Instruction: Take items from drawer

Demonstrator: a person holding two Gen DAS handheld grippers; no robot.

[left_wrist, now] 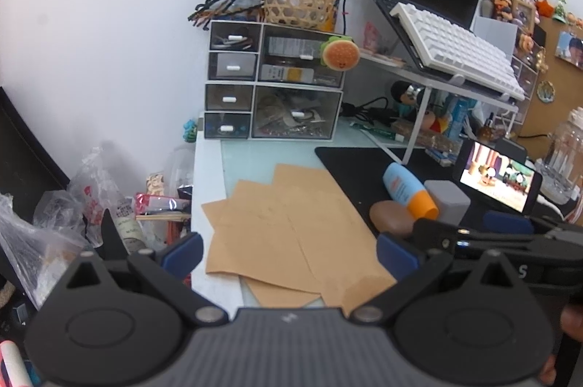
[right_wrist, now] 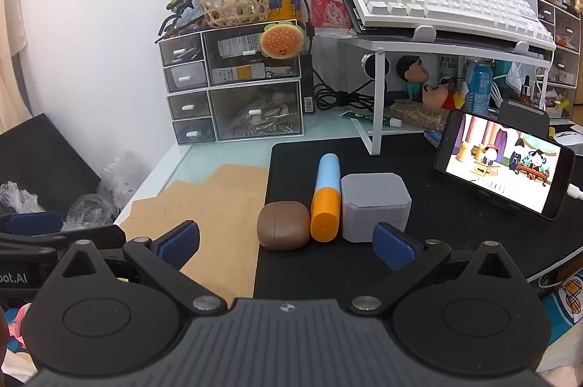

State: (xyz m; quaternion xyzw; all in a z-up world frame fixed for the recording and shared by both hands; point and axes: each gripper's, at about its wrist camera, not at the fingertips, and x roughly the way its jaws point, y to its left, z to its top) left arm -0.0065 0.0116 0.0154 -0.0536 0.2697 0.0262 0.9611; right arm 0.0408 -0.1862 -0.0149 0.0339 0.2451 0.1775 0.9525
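- Left wrist view is showing the left gripper (left_wrist: 289,252) hovering over brown paper sheets (left_wrist: 288,234) on the desk, its blue pads spread wide with nothing between them.
- Right wrist view is showing the right gripper (right_wrist: 286,246) hanging over the black mat (right_wrist: 364,259), jaws released and empty.
- Three items are lying side by side on the mat just ahead of the right gripper: a brown case (right_wrist: 284,228), a blue and orange tube (right_wrist: 327,197) touching it, and a grey box (right_wrist: 375,206) against the tube.
- A drawer unit (right_wrist: 233,88) is standing at the back of the desk by the wall, with every drawer sitting closed and a burger toy (right_wrist: 282,39) hanging at its top corner.
- A phone (right_wrist: 504,164) is leaning at the right of the mat, playing a cartoon.
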